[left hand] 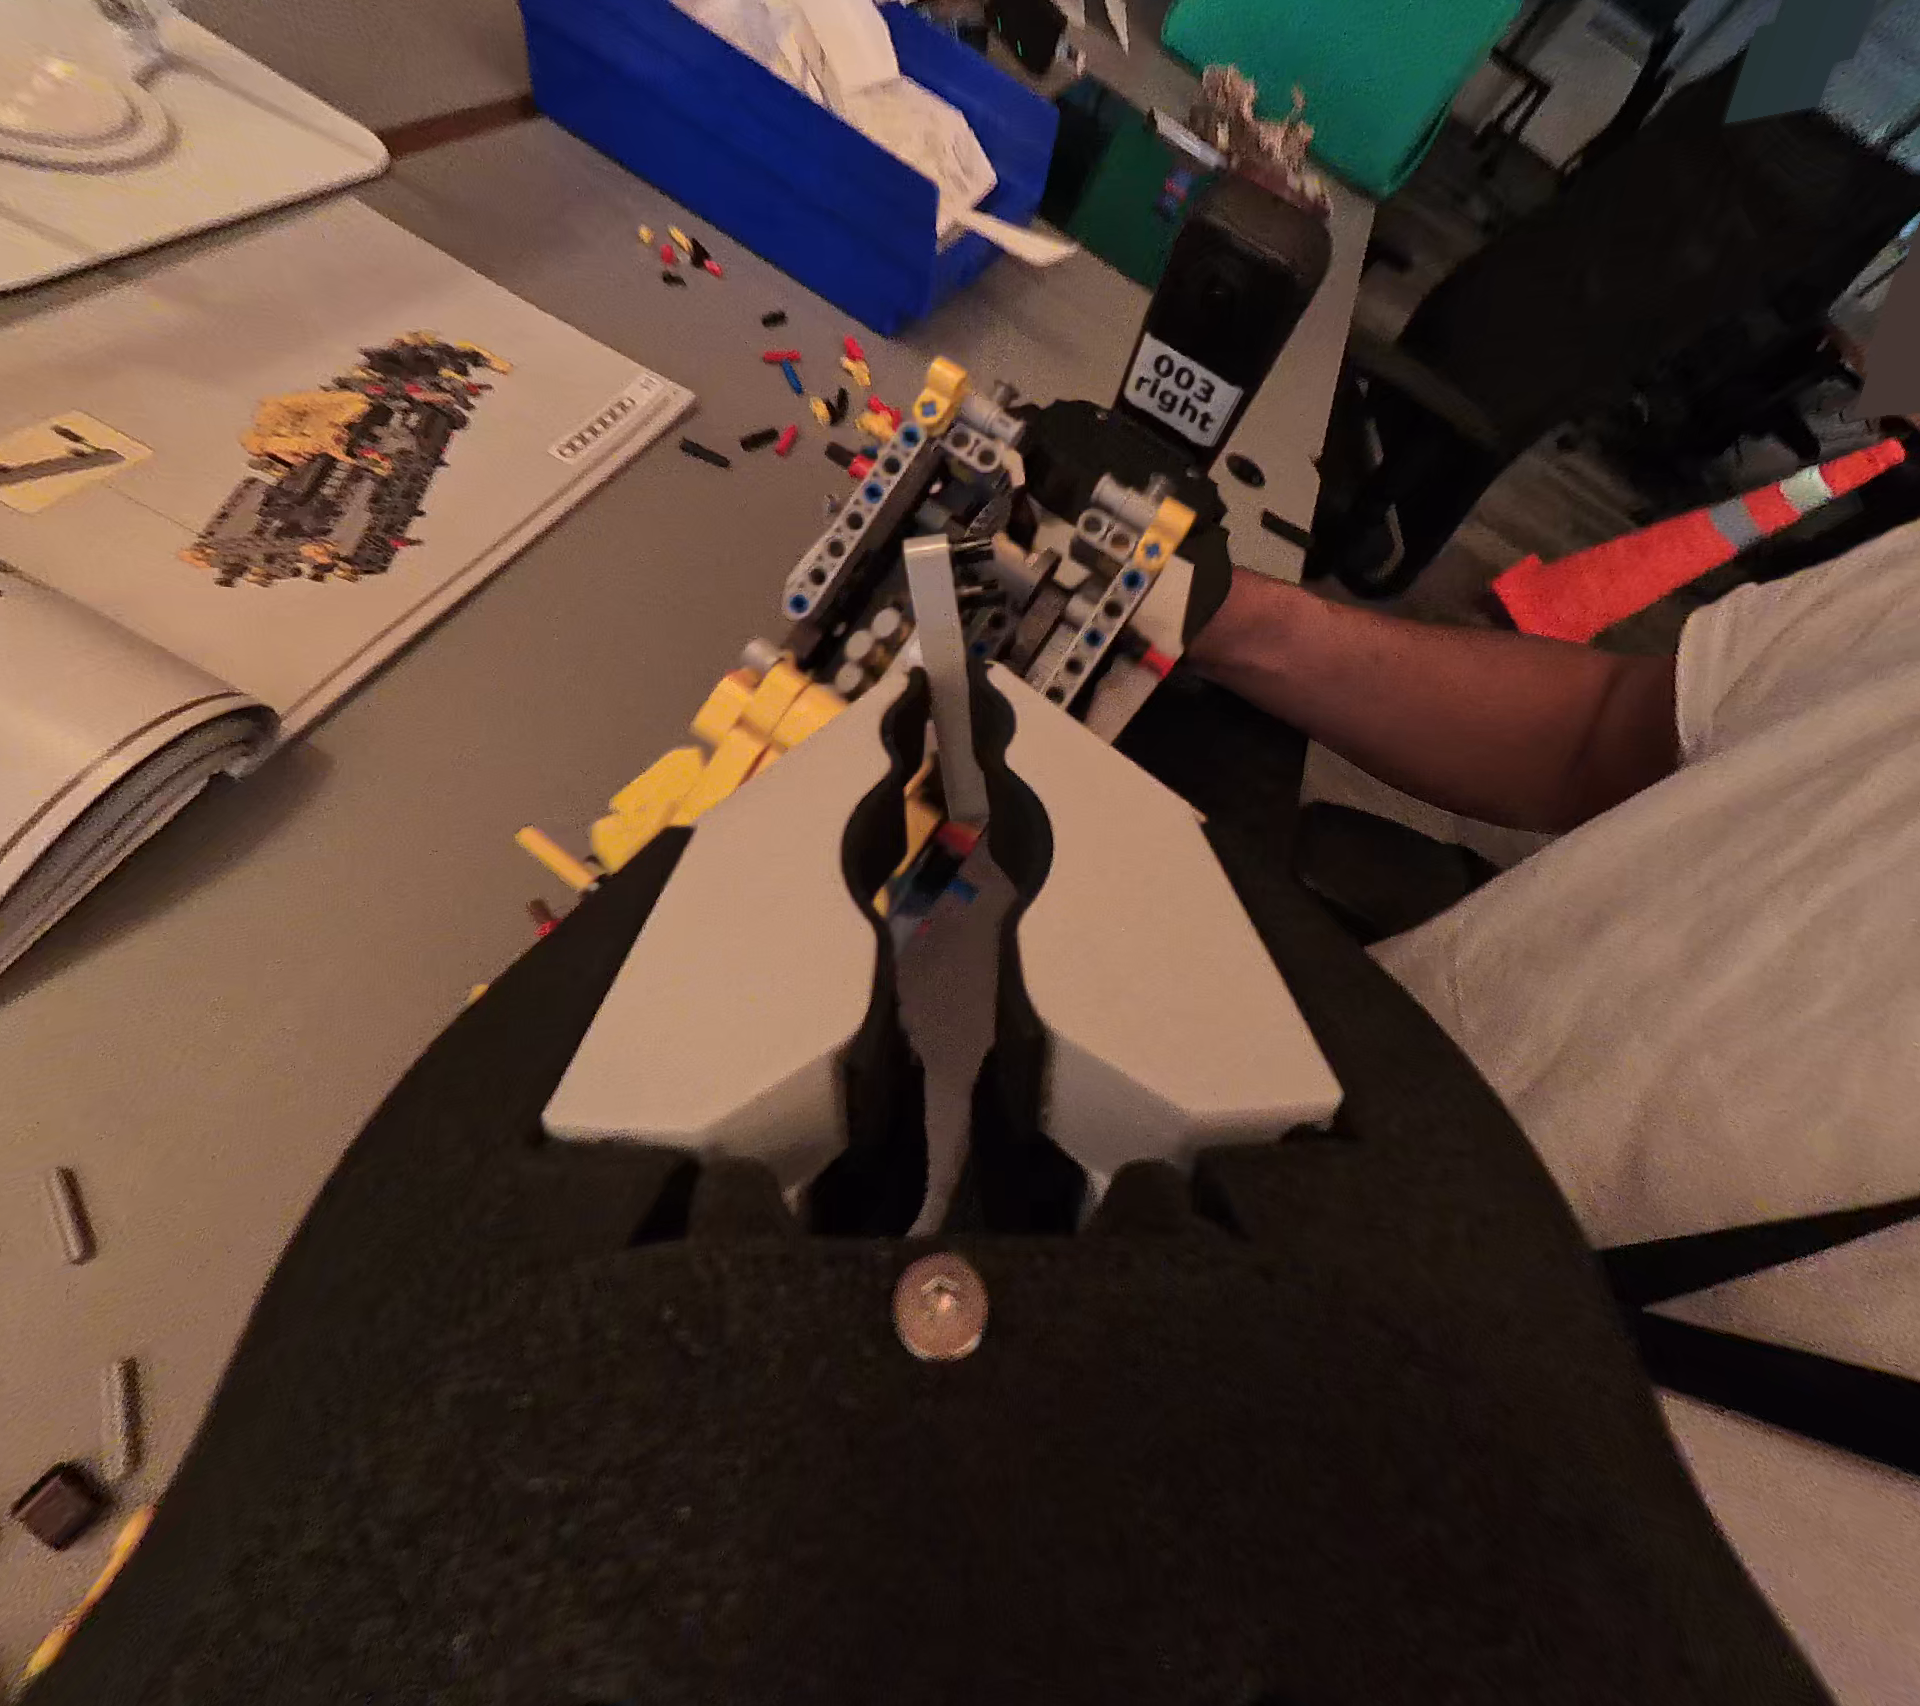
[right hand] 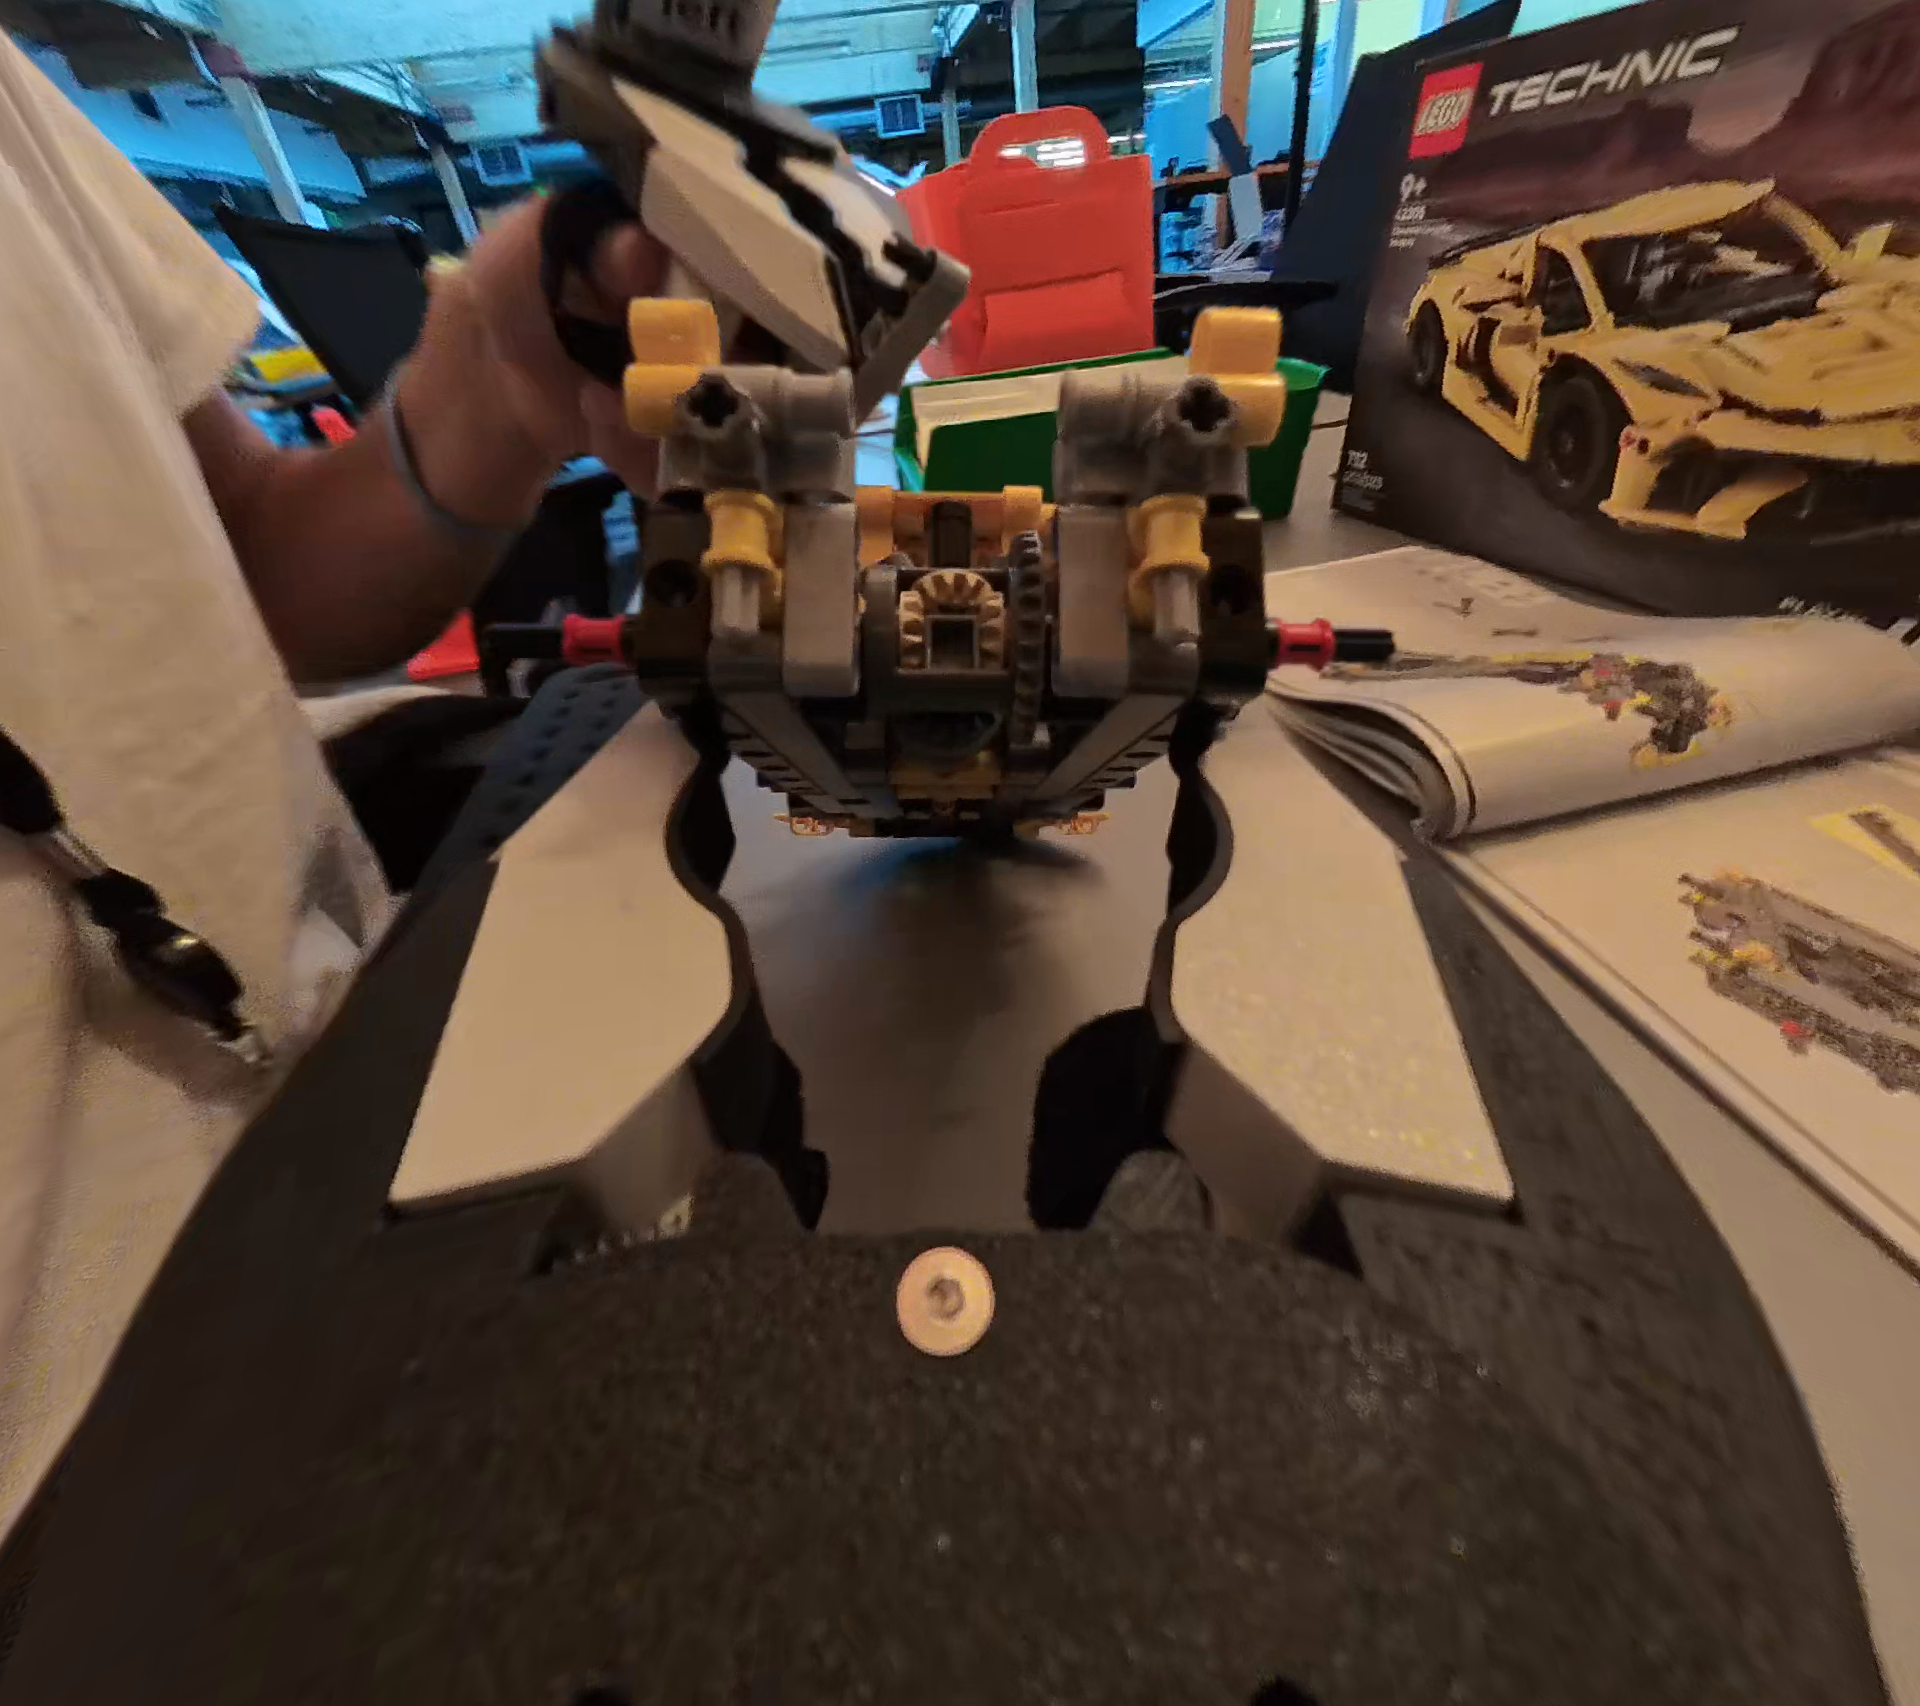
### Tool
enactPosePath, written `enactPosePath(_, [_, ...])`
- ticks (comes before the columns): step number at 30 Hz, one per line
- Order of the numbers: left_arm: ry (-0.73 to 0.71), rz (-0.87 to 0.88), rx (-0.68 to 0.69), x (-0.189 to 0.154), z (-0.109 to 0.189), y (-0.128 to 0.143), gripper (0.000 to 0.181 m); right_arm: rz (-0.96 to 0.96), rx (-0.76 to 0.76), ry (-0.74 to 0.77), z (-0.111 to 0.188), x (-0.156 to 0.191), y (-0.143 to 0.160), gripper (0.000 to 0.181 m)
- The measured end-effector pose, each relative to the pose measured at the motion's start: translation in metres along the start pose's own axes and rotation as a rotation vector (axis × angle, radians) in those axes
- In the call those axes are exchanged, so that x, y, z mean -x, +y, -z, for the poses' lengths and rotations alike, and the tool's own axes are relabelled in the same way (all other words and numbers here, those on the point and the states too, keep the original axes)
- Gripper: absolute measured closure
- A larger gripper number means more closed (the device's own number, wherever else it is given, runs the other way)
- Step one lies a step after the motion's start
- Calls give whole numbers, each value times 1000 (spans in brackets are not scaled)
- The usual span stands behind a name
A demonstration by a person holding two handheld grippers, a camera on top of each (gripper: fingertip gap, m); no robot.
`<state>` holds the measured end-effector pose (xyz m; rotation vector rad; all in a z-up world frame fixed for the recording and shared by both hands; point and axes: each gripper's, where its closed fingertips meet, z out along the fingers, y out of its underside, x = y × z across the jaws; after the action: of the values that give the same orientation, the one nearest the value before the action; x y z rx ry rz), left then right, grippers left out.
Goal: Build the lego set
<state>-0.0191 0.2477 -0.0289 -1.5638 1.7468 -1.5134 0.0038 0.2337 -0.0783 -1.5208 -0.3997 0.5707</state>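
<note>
We clamp the half-built chassis [right hand: 951, 617] in the right claw [right hand: 951, 752], above the surface [left hand: 540, 596]. The left claw [left hand: 951, 721] pinches a grey beam [left hand: 943, 659] against it. Loose pins [left hand: 821, 399] remain; much building is left.

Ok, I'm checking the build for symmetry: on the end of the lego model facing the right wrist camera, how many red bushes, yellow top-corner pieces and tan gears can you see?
red bushes: 2
yellow top-corner pieces: 2
tan gears: 1
Total: 5
</note>
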Motion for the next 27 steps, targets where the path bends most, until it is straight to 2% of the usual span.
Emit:
enactPosePath(4, [-75,-73,120,-8,-9,-2,174,138,8,61,-17,13,0,96])
enactPosePath(8, [-30,-115,88,-26,-15,-2,174,160,2,72,-20,19,4,96])
enactPosePath(11, [-62,-141,89,-22,-18,1,174,136,-5,71,-15,16,4,96])
enactPosePath(15, [-65,-396,94,-36,-7,8,174,141,-15,60,-13,15,6,96])
enactPosePath(17, [-17,-538,160,-47,7,33,174,142,-14,60,-13,15,7,96])
enactPosePath(19, [24,-640,295,-52,18,78,174,142,-12,61,-12,15,6,96])
enactPosePath(21, [-2,-665,475,-38,24,126,174,138,-11,63,-12,14,7,96])
enactPosePath(24, [-75,-594,709,-5,27,180,173,129,-14,63,-13,13,6,96])
enactPosePath(27, [128,-368,716,-31,23,201,174,123,-15,60,-13,12,6,96])
